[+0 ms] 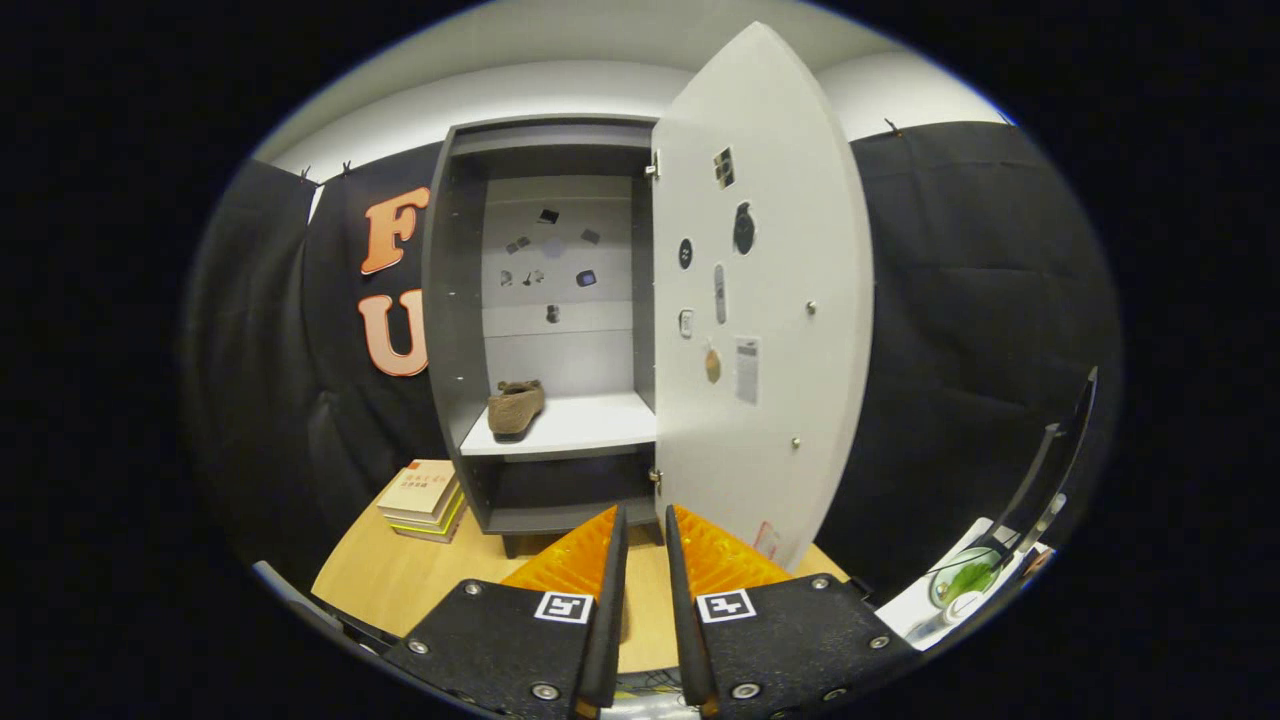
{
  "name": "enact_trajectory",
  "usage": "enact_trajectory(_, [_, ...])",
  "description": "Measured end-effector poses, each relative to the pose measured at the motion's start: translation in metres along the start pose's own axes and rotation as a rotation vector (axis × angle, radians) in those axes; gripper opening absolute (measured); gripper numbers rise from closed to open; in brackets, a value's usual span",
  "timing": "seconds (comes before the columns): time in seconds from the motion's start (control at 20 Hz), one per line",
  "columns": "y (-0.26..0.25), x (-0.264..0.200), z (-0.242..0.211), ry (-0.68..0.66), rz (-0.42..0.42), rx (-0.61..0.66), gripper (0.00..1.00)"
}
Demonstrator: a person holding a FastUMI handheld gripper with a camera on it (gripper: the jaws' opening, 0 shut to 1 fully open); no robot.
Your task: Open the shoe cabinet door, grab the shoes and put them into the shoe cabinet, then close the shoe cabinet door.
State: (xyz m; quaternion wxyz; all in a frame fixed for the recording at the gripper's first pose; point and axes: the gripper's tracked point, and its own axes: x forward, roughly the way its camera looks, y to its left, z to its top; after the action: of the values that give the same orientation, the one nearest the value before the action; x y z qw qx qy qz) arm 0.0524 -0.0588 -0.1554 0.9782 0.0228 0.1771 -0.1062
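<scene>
I am looking at the cabinet (pixel 545 320), which is standing open on the table (pixel 400 575) with its door (pixel 770 300) swung out to the cabinet's right side. One shoe (pixel 515 407) is sitting on the white shelf (pixel 580 425) inside the cabinet, toward the shelf's left edge, toe pointing inward. Small stickers are dotting the cabinet's back wall and the inner face of the door. My gripper (pixel 640 530) is hovering in front of the cabinet, low down near its base and just below the door's lower edge; its fingers are standing close together with only a narrow slot between them, and nothing is sitting in that slot. A stack of books (pixel 425 497) is lying on the table just left of the cabinet's base. Well to the right of the cabinet, past the door, a white sheet with a round green-marked object (pixel 965 580) is lying at the table's end.
</scene>
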Motion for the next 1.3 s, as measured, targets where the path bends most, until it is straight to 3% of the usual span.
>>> enact_trajectory(0.35, [0.041, 0.026, -0.048, 0.116, 0.073, 0.042, 0.52])
enact_trajectory(0.55, [0.052, 0.047, -0.085, 0.194, 0.107, 0.064, 0.61])
enact_trajectory(1.3, [0.091, 0.169, -0.236, 0.415, 0.27, 0.03, 0.65])
